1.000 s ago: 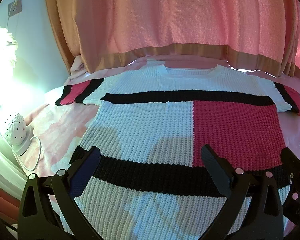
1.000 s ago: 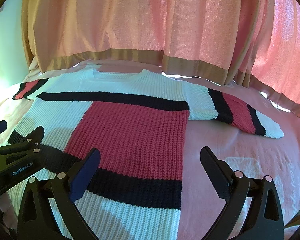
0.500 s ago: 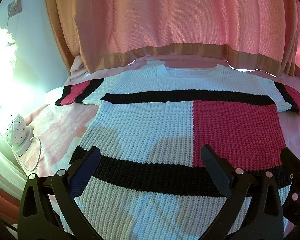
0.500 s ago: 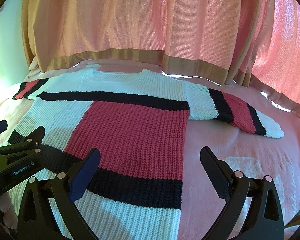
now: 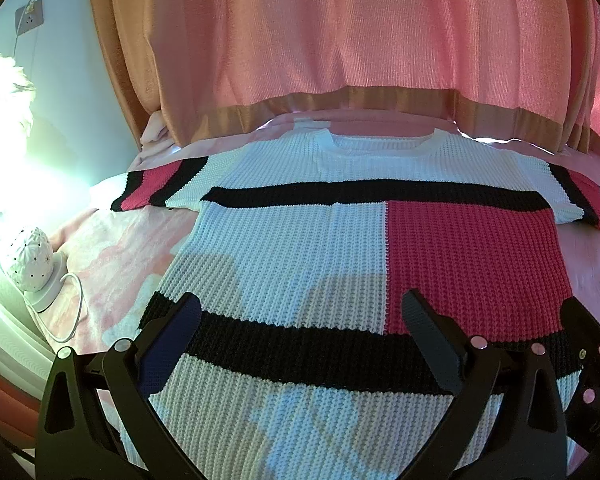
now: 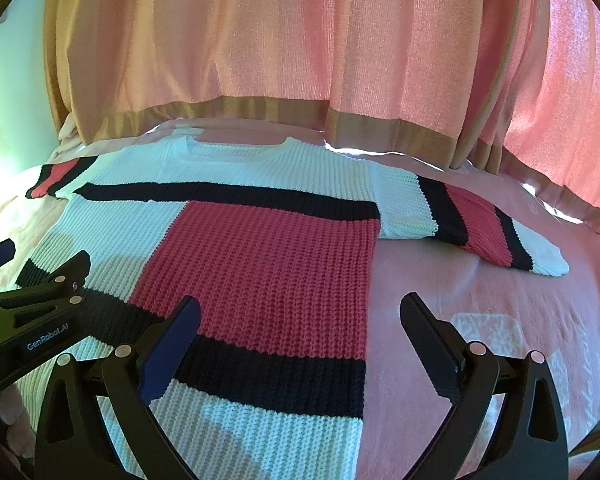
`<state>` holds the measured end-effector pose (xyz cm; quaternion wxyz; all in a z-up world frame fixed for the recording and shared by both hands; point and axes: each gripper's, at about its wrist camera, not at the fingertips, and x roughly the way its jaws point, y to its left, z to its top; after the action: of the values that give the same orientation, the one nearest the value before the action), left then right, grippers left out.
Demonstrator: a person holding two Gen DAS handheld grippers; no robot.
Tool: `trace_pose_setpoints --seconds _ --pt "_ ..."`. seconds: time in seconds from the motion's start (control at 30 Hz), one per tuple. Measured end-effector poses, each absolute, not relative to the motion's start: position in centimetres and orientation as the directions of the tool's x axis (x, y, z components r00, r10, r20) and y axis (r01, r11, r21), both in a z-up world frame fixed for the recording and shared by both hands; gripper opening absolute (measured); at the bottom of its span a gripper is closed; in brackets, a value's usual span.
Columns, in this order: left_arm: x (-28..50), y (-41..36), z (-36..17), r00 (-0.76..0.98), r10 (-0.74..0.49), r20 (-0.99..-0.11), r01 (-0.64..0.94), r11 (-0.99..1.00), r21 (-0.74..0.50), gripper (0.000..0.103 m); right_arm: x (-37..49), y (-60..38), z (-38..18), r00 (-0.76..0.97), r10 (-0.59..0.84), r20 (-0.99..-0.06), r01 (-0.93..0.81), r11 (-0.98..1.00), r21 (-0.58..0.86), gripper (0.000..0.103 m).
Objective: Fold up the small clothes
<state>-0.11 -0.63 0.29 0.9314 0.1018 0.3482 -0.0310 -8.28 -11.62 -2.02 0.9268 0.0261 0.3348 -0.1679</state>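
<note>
The white chunky-knit sweater with black bands and a pink-red block (image 5: pixel 300 256) lies flat and face up on the pink bedsheet (image 6: pixel 480 312), neckline toward the pink curtain with a tan hem band (image 5: pixel 340 40) and hem toward us. Against the frames of a second ago we find almost nothing changed: the sweater has not shifted, no edge has lifted, and both tools have only crept a touch. We judge from this that folding has not begun and we are lining up over the hem end for a first grab

Our left gripper (image 5: pixel 300 332) hangs over the lower black band, jaws spread wide, holding nothing. Our right gripper (image 6: pixel 300 336) hovers over the sweater's right side edge, one finger above the knit and the other above bare sheet, equally wide and empty

Counting: one sweater, with two short sleeves (image 6: pixel 472 224) laid out sideways from the body; two grippers; one curtain run behind the neckline. Left of the sweater, off the bed edge, we count one white perforated ball-shaped lamp on a round base (image 5: pixel 30 266), with one white cord (image 5: pixel 74 308) looping from it, and one wall socket (image 5: pixel 30 20) higher up
</note>
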Motion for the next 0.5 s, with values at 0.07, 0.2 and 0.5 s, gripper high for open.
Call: trace_pose_setpoints --seconds 0.07,0.2,0.5 --pt "-0.2 -0.7 0.3 0.756 0.014 -0.655 0.128 0.977 0.169 0.098 -8.3 -11.6 -2.0 0.720 -0.294 -0.629 0.329 0.942 -0.064 0.098" --pt "-0.1 -0.7 0.3 0.755 0.015 -0.655 0.127 0.977 0.168 0.098 -8.3 -11.6 -2.0 0.721 -0.293 -0.629 0.327 0.943 -0.064 0.098" --pt "0.8 1.4 5.1 0.764 -0.121 -0.633 0.152 0.988 -0.005 0.098 -9.6 -18.9 1.6 0.762 -0.308 -0.570 0.382 0.924 0.012 0.098"
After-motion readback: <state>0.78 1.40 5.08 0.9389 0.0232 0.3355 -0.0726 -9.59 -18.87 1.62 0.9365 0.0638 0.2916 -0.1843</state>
